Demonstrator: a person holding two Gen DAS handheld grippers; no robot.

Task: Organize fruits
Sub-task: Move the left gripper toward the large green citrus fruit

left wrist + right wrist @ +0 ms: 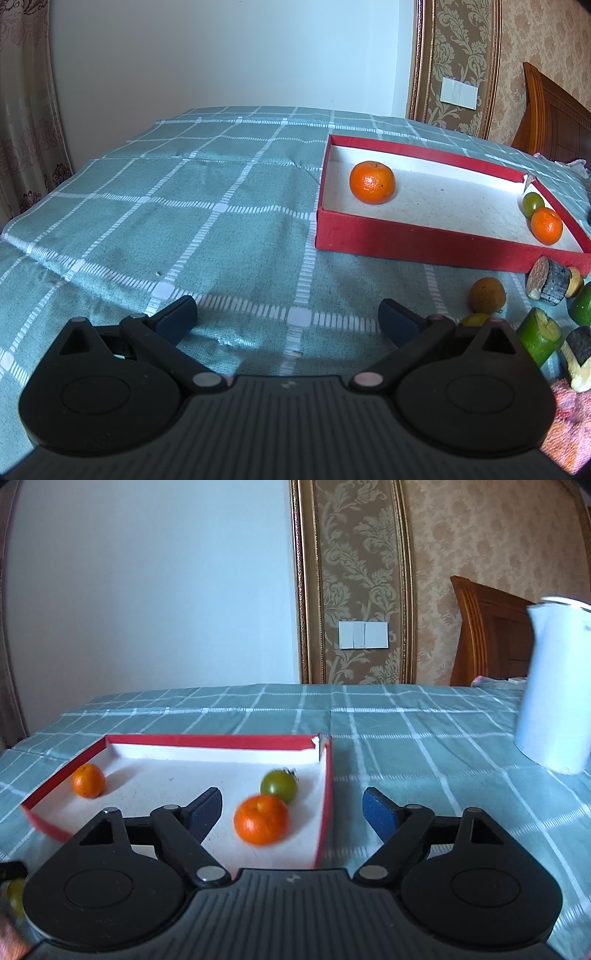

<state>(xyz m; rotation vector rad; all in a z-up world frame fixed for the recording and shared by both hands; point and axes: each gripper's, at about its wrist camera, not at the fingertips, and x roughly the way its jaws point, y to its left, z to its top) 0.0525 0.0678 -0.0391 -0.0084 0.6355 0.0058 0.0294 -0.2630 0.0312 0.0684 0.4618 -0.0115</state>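
Black plastic fills the bottom of the left wrist view: the left gripper (288,314) points downward at the counter, its jaws spread wide with only cloth between them. A teal checked tablecloth (184,206) covers the counter. To the right sits a shallow red box (406,240) with a white floor; one orange (372,182) lies near its left wall, and a second orange (546,225) touches a green fruit (533,203) in its far right corner. Outside the box, near the right edge, lie a brown round fruit (487,295) and cut green, dark and yellowish pieces (539,341). Behind stand a pale wall, patterned wallpaper, a wall switch (460,92) and a wooden headboard (554,110).

From the right wrist, the right gripper (293,810) hangs over the box's near right corner, jaws released and grasping nothing; the second orange rests on the box floor between them, untouched. A white jug (550,701) stands on the cloth at right.
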